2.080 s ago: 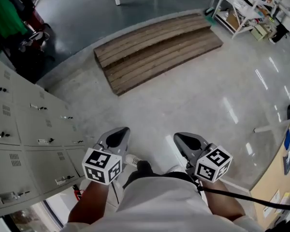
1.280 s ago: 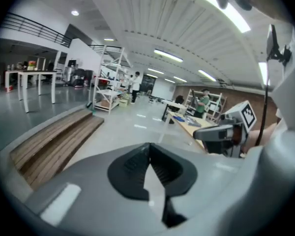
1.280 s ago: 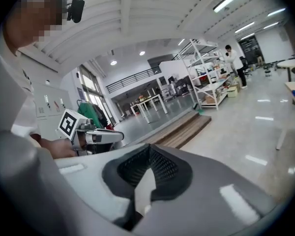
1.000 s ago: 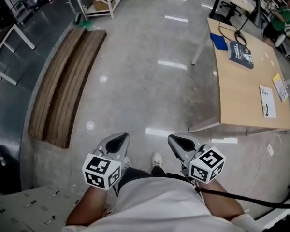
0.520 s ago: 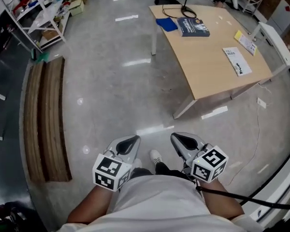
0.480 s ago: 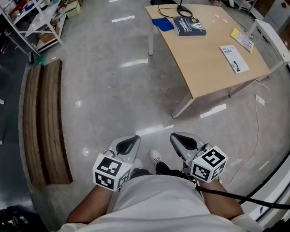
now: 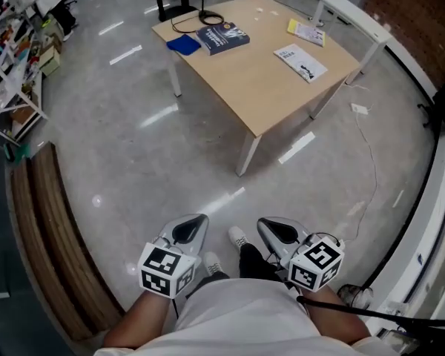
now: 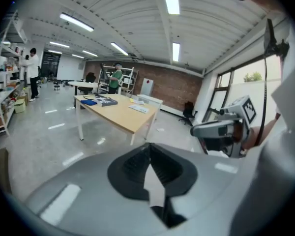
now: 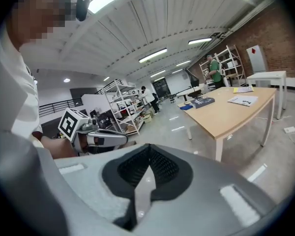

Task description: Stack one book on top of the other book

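Left gripper (image 7: pixel 187 230) and right gripper (image 7: pixel 279 231) hang clenched, empty, well short of the counter (image 7: pixel 271 87); the dark book (image 7: pixel 222 38) looks stiff, weighty, best pinched by an edge

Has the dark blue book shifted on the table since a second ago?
No: the dark blue book still lies beside the blue pad on the table.

Left tool (image 7: pixel 187 232) closed, right tool (image 7: pixel 277 232) closed (both empty), side by side
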`<action>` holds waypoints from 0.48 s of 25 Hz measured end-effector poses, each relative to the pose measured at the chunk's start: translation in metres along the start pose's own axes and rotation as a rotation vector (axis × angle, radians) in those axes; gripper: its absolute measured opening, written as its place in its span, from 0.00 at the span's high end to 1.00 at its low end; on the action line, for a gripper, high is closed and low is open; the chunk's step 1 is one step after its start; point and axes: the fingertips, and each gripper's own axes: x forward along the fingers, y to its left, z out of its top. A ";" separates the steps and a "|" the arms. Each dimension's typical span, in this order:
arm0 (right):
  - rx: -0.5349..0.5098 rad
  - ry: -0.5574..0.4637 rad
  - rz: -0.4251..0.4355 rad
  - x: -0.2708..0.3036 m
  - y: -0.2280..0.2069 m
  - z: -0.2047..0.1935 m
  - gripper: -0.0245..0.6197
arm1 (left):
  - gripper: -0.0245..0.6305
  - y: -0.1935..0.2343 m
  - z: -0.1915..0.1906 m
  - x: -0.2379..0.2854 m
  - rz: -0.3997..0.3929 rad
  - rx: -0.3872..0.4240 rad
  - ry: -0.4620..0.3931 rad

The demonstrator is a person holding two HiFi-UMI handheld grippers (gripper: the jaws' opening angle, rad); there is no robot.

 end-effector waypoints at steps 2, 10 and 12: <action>0.024 0.001 -0.048 -0.011 -0.001 -0.011 0.96 | 0.96 -0.006 -0.006 0.006 -0.044 0.009 0.019; 0.056 -0.039 -0.163 -0.036 -0.019 -0.014 0.96 | 0.96 -0.023 0.000 0.036 -0.147 0.039 0.044; 0.051 -0.055 -0.181 -0.042 -0.027 -0.009 0.96 | 0.96 -0.025 0.009 0.047 -0.159 0.043 0.038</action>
